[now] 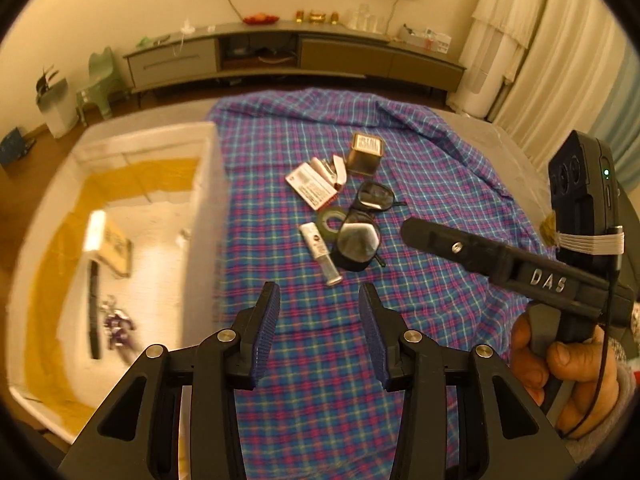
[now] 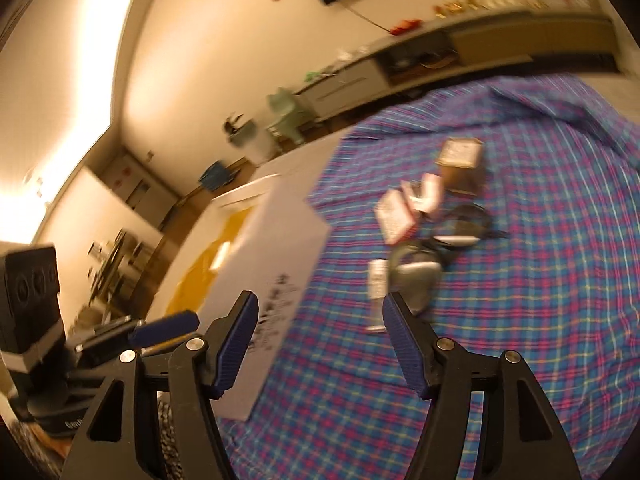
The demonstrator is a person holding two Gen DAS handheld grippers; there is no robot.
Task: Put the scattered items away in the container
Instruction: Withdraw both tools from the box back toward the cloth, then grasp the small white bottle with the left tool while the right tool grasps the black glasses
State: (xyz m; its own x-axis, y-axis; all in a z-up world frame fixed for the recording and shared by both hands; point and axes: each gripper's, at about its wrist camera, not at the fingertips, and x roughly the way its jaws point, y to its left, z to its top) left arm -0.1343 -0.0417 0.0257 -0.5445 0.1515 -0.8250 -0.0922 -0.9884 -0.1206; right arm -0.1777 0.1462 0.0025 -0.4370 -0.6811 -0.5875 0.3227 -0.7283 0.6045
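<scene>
A white box [image 1: 204,200] lined with yellow stands at the left on the plaid cloth [image 1: 420,184]; a black strip, a small carton and a purple trinket [image 1: 116,326] lie inside. In the middle of the cloth lie black glasses [image 1: 362,222], a white tube [image 1: 320,254], a tape ring [image 1: 330,220], a white card packet [image 1: 312,186] and a brown tin [image 1: 365,154]. My left gripper [image 1: 319,316] hangs open and empty just short of the tube. My right gripper [image 2: 320,334] is open and empty too, between the box [image 2: 280,264] and the blurred pile with the tube [image 2: 377,284].
The person's hand [image 1: 568,364] holds the right gripper's black body at the right of the left wrist view. A long low cabinet [image 1: 296,56] runs along the far wall, with a green stool [image 1: 100,80] and a bin to its left. Curtains hang at the right.
</scene>
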